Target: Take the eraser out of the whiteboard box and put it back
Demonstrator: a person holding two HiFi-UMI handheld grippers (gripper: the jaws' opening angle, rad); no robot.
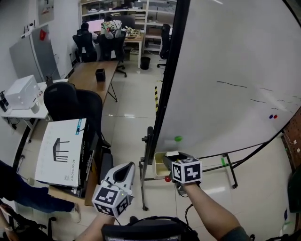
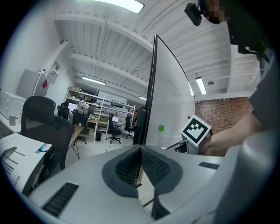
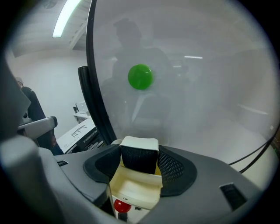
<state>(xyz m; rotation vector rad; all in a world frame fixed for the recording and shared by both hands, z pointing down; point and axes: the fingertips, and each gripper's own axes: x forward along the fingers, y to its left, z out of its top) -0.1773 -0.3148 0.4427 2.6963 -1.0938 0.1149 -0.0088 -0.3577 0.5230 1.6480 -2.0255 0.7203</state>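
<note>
Cream-backed eraser [image 3: 139, 148] is clamped in the right hand-held gripper [image 3: 139, 162], just above the box [image 3: 131, 187] by the whiteboard's [image 3: 197, 87] lower corner. Left hand-held gripper [image 2: 140, 168]: jaws together, empty. Likely step: return. Lower straight in, then release.

Pale, glossy floor tiles [image 1: 134, 103] run back to open shelving [image 1: 136, 12] at the far end, where people sit in black chairs. A long wooden table [image 1: 91, 75] lines the left side, with a black office chair [image 1: 70, 106] and a white printer [image 1: 21, 92] near it. A big whiteboard [image 1: 225, 56] in a black frame fills the right. A brick wall [image 2: 218, 111] stands beyond it, under a strip light [image 2: 201, 85].
</note>
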